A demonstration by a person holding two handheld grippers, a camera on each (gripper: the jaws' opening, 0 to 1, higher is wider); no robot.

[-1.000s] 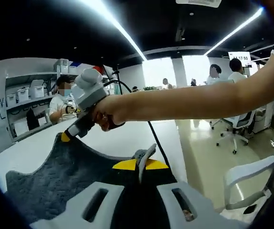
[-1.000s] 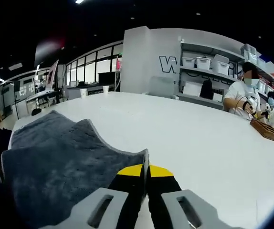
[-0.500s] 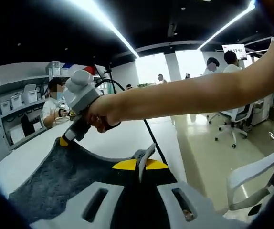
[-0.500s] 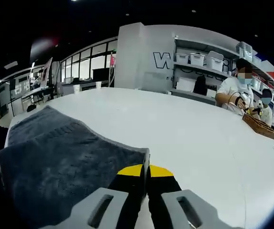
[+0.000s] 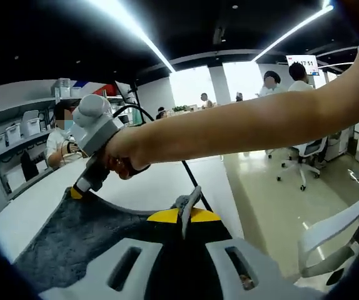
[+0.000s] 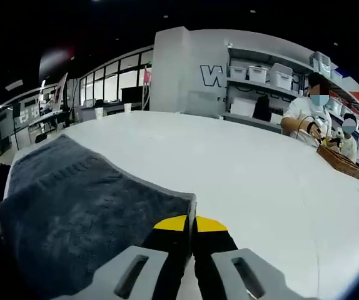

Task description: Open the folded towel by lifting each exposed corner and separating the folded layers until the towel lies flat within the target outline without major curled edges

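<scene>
Across the left gripper view, right hand-held gripper [image 5: 77, 189] pinching towel [image 5: 73, 237] corner

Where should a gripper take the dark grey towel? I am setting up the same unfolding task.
By a corner, from outside its edge. The dark grey towel is thin and limp on the white table; the left gripper and right gripper each pinch one corner.

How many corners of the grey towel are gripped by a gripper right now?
2: one towel corner in the right gripper, another in the left gripper. Other corners may be hidden.
</scene>
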